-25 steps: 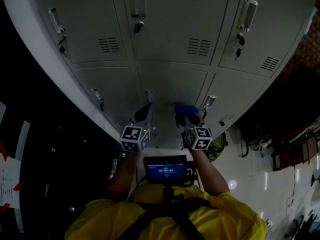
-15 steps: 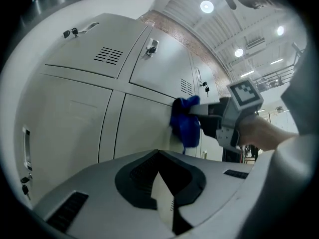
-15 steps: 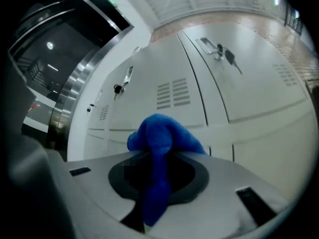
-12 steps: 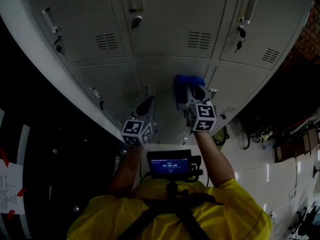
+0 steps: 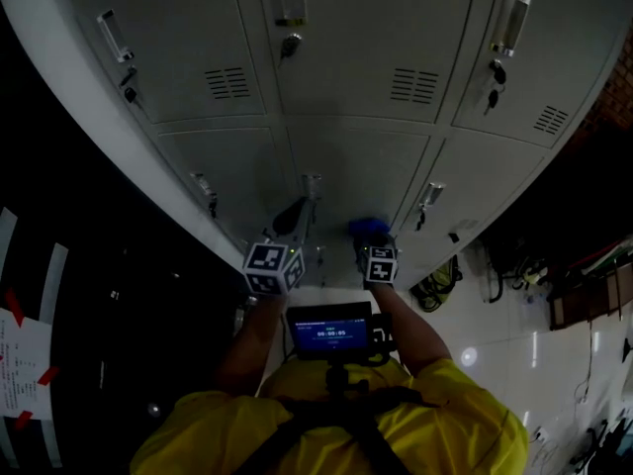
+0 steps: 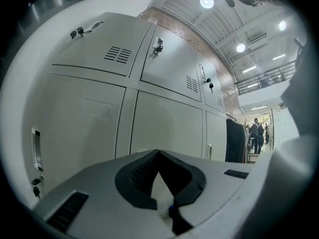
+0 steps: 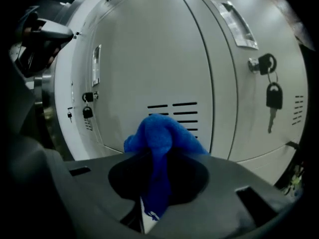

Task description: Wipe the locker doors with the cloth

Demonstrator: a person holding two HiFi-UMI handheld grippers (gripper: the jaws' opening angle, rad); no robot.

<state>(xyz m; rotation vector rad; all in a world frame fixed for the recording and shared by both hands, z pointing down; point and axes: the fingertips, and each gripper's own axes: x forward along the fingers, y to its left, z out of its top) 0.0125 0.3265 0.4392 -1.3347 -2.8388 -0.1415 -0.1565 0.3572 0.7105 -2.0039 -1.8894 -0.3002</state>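
Grey locker doors fill the head view, with the lower middle door right in front of the grippers. My right gripper is shut on a bunched blue cloth, which sits low against that door. In the right gripper view the blue cloth bulges out of the jaws of the right gripper in front of a vented door. My left gripper hovers just left of the cloth, close to the door handle. The left gripper has its jaws together with nothing between them.
Keys hang from locks on the upper doors, and one key dangles at the right. A tiled floor with cables lies to the right. A small monitor sits on the person's chest. People stand far down the hall.
The right gripper swept the blue cloth up the lower middle door half a second ago and has now come back down low. The left gripper has hardly moved.
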